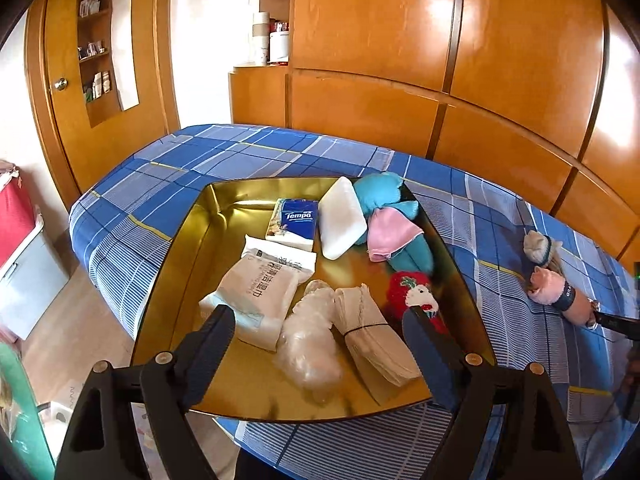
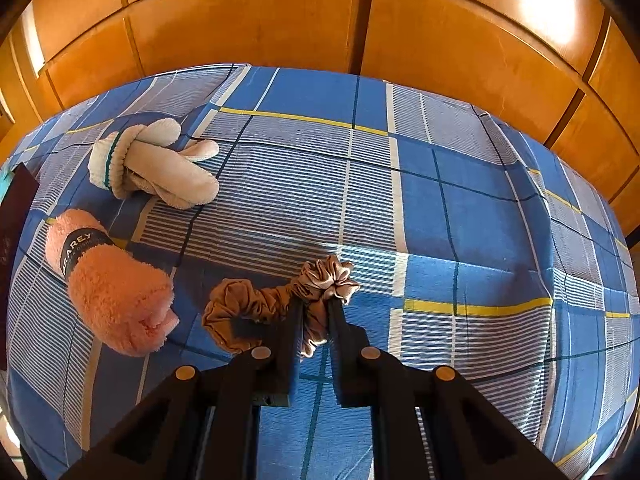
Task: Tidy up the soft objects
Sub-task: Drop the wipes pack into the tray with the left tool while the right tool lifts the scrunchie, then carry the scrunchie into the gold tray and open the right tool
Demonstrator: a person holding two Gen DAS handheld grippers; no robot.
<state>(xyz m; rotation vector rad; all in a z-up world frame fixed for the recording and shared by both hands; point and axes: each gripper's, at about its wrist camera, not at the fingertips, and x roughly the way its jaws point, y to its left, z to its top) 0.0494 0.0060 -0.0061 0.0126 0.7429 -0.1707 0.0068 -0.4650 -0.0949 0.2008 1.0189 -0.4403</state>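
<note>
Right gripper (image 2: 316,304) clenched on just the scrunchie's (image 2: 256,312) frill; lifted, that thin bite might slip. Left gripper (image 1: 320,320) hangs released over the tray (image 1: 188,248).

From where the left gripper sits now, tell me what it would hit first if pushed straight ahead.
Probably the crumpled clear plastic bag, lying in the gold metal tray between the left gripper's open fingers, beside the banded bundle of beige paper bags. Depth is hard to judge through the fisheye.
</note>
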